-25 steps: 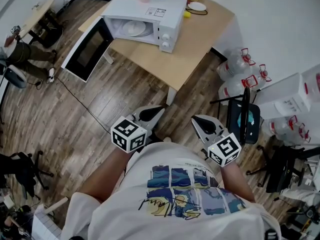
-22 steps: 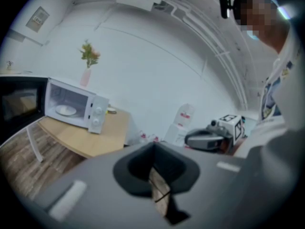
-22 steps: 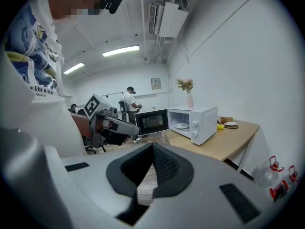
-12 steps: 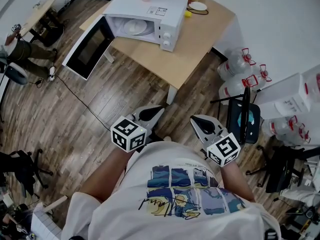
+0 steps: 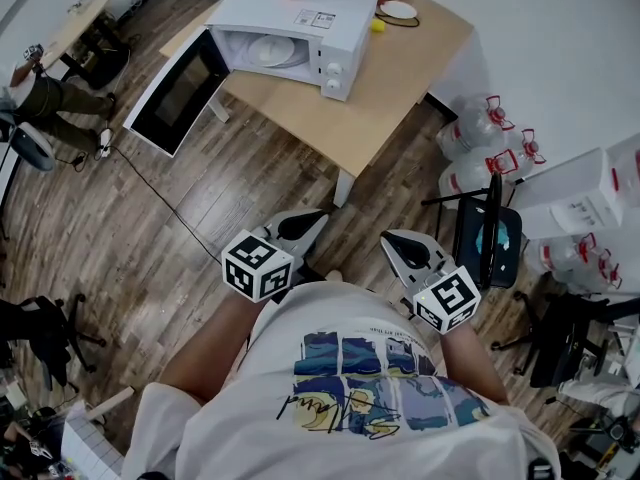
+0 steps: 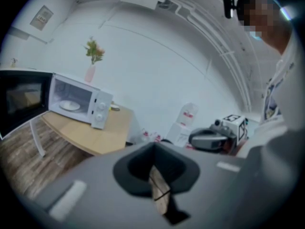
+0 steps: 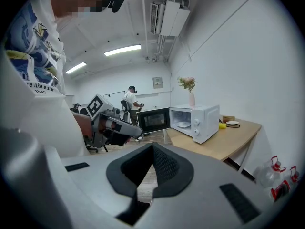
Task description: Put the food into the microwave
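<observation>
Left gripper [image 5: 322, 216] & right gripper [image 5: 390, 238]: both w/ jaws together, empty, held low in front of person, well apart from worktop [image 5: 390, 88]; microwave [image 5: 300, 18] on worktop, door [image 5: 172, 93] swung open, glass turntable [image 5: 270, 55] inside; yellow food [image 5: 375, 27] on worktop just beside small plate [image 5: 397, 10], near microwave.

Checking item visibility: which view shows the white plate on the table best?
Head view: it looks down on the whole white plate near the microwave. The right gripper view shows it small and edge-on. In the left gripper view the microwave hides most of it.
</observation>
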A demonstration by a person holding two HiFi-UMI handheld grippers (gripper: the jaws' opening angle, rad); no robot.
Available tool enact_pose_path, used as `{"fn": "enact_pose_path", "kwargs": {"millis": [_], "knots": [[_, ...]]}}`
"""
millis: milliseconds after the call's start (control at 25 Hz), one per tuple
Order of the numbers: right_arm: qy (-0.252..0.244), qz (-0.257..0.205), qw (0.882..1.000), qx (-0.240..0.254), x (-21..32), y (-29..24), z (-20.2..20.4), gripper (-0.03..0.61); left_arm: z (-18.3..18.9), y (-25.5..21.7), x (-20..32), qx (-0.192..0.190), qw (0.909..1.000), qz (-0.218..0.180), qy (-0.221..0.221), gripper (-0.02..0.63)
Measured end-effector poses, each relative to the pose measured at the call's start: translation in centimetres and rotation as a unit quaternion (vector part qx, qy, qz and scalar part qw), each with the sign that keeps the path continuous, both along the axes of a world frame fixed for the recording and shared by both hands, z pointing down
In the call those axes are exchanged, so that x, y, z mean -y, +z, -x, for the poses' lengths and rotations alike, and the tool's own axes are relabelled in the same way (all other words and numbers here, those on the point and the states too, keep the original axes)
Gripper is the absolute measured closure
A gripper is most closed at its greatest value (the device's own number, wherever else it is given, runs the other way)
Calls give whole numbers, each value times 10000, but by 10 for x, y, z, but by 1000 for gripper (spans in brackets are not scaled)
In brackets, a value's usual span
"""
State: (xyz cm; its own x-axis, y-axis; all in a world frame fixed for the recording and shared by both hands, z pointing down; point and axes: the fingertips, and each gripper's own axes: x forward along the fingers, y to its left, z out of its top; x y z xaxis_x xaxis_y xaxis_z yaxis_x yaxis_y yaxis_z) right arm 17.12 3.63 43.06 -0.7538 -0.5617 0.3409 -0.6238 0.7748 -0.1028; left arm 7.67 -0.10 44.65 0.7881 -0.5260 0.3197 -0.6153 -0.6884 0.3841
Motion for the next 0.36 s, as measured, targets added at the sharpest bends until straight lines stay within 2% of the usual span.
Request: {"fn": "enact_pose_path", "kwargs": {"millis": [360], "knots": [[78, 58, 10000, 12, 10, 6, -12, 574, -5, 9, 14, 92, 9999, 91, -37, 606]]}}
